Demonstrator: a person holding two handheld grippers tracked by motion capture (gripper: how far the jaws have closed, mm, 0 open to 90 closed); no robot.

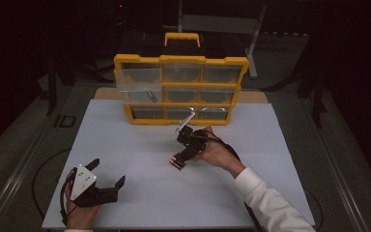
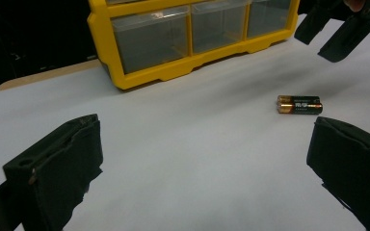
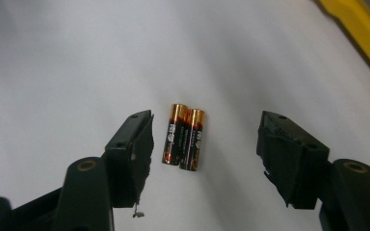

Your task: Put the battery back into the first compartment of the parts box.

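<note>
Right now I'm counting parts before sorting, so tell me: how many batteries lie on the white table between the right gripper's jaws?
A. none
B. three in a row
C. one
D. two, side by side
D: the right gripper view shows two batteries lying side by side and touching on the white table, between the open jaws of the right gripper, which do not touch them.

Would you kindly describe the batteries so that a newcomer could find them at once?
Start at the yellow drawer cabinet at the far side of the white table. In front of it, under the right gripper, lie two batteries side by side, touching. They are black with copper-coloured ends, the only small loose things on the white surface.
</note>
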